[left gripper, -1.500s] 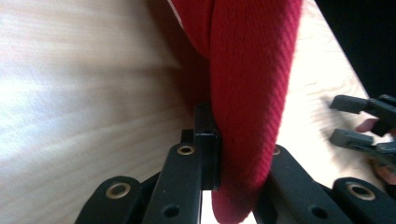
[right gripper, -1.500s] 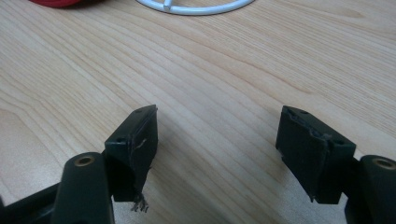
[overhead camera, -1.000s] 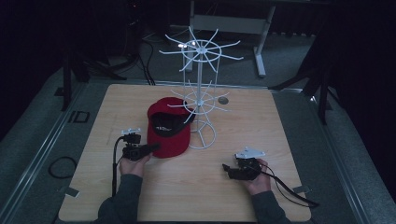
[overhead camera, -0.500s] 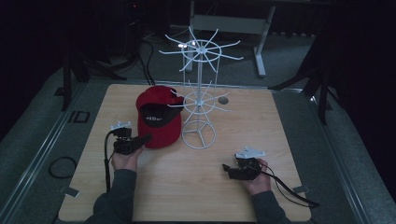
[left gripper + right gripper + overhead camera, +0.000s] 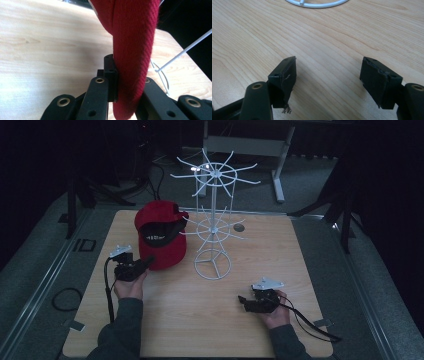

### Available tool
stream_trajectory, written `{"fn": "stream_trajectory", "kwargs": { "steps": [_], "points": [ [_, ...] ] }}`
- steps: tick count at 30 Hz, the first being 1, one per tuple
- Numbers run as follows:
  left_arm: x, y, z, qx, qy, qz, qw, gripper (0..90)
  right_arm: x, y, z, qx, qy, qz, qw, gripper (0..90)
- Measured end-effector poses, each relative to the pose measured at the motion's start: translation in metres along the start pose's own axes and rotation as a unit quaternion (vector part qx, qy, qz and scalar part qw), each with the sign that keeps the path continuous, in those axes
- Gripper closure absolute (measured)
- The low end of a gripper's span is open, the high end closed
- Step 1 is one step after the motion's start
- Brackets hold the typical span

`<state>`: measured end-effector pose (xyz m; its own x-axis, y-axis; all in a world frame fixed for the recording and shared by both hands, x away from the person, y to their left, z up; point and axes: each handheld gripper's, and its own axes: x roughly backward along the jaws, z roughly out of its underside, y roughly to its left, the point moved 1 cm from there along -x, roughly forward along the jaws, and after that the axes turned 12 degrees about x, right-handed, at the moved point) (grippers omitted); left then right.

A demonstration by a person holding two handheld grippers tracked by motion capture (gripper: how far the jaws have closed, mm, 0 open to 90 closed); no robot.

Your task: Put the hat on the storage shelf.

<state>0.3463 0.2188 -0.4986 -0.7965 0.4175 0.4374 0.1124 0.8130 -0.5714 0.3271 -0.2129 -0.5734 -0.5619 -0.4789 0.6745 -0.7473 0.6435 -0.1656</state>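
We are resting the right gripper (image 5: 244, 300) on the near table (image 5: 200, 330), jaws standing wide with nothing between them, keeping it clear. Farther out, we are clamping the left gripper (image 5: 148, 262) on the brim of the red cap (image 5: 161, 240), raised beside the white wire rack (image 5: 214, 227), presumably for hanging on a hook

My wooden table (image 5: 300, 270) holds a white wire rack (image 5: 212, 265), standing ahead of my right gripper (image 5: 245, 301). A small round grey thing (image 5: 239, 227) lies on the wood farther off, past the rack.
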Motion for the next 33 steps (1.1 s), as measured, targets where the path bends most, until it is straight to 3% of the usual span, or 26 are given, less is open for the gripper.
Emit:
{"fn": "stream_trajectory", "kwargs": {
  "steps": [33],
  "points": [
    [0.018,-0.012,-0.035,-0.008,-0.069,0.012,0.9975,86.1,0.0,0.0,0.0,0.0,-0.001,0.0,1.0,29.0]
  ]
}}
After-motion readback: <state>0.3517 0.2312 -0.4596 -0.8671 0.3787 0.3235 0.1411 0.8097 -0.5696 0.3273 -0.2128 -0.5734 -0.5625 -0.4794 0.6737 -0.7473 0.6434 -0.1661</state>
